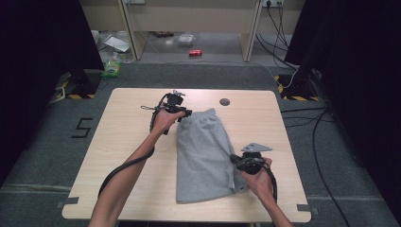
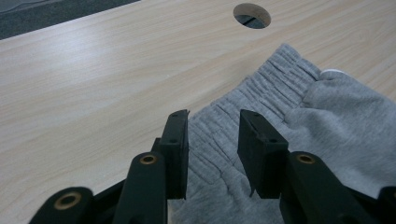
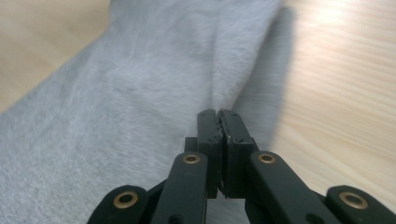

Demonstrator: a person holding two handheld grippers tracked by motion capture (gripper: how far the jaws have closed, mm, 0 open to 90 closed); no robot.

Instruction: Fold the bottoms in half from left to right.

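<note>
The grey shorts (image 1: 203, 156) lie lengthwise on the table (image 1: 132, 142), waistband between the left tool's (image 2: 212, 140) parted jaws, side edge pinched in the closed right tool (image 3: 219, 135).

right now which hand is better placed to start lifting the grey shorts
Right. The right gripper is already shut on the edge of the grey shorts, pinching the cloth between its pads. The left gripper stands open over the ribbed waistband, not yet gripping, so it must close first.
</note>
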